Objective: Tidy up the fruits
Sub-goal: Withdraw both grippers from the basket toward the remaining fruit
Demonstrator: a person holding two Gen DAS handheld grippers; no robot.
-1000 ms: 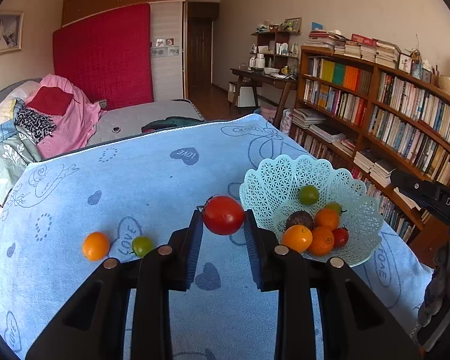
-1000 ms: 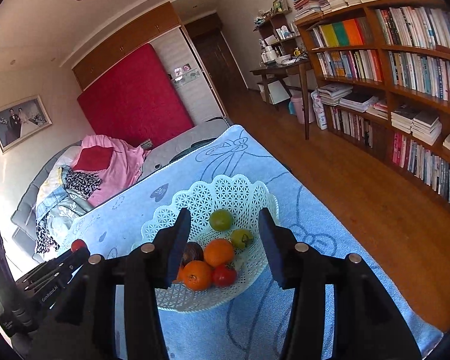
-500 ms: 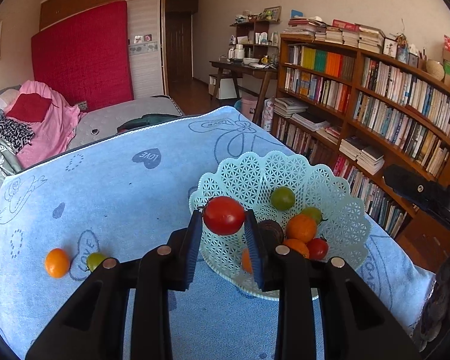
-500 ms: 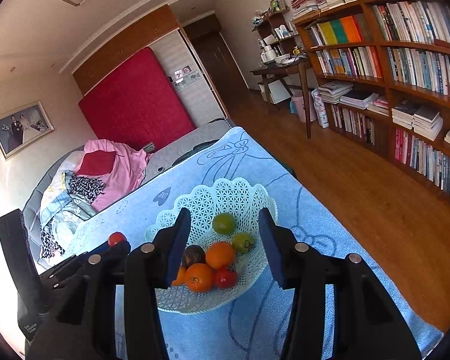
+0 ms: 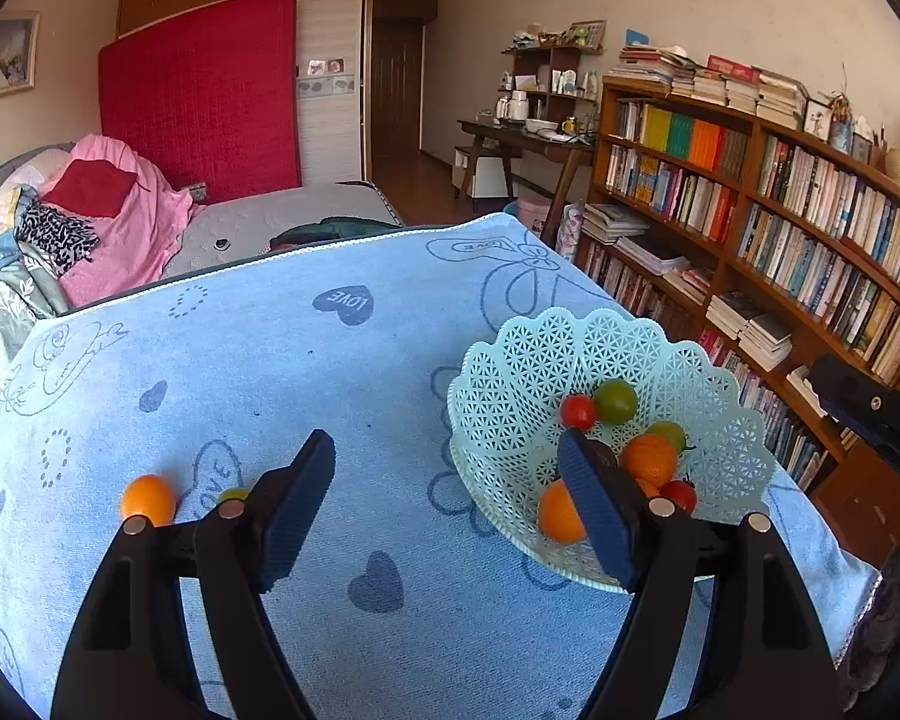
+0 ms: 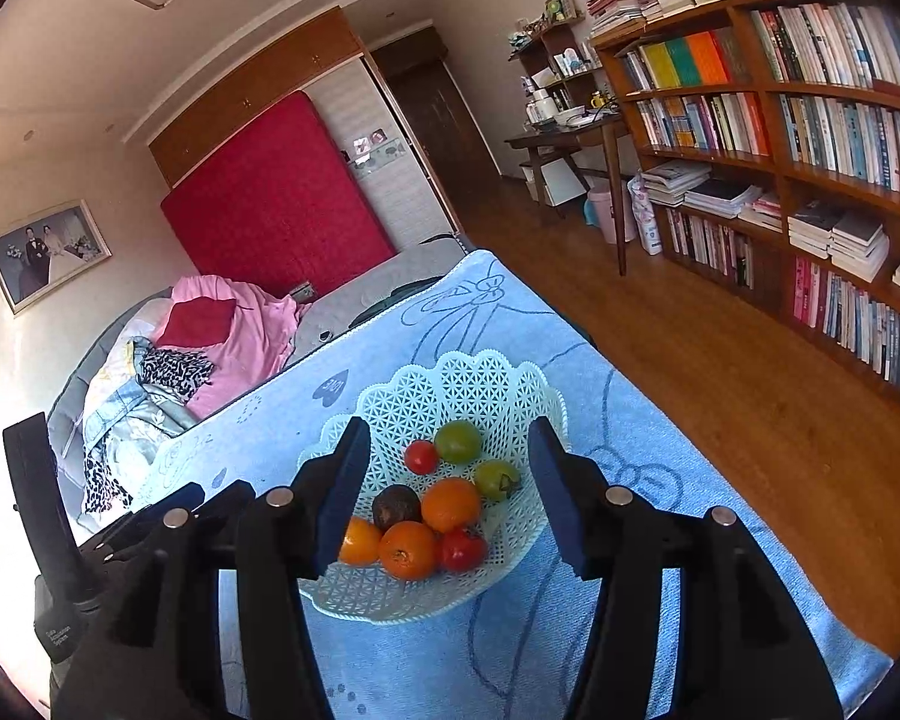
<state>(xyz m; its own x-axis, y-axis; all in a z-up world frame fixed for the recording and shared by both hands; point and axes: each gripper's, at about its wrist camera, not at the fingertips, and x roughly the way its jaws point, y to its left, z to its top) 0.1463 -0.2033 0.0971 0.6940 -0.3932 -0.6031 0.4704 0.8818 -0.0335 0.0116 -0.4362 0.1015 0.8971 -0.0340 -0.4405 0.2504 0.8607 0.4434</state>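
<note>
Inside lattice basket [image 6: 510,384]: red tomato [image 6: 421,456], green tomato [image 6: 458,441], oranges [image 6: 450,504].

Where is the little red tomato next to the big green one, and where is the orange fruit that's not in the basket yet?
red tomato [image 5: 577,411], left wrist view, middle of its skin.
orange fruit [image 5: 147,499], left wrist view, its rounded top.

Pale mint lattice-pattern plastic basket [image 6: 450,384] holding a small glossy red tomato [image 6: 421,456], round green fruit [image 6: 458,441], matt dark brown fruit [image 6: 395,506] and bright orange citrus [image 6: 450,504], on a light blue cloth [image 5: 258,360] (darker blue hearts, dotted rings).
</note>
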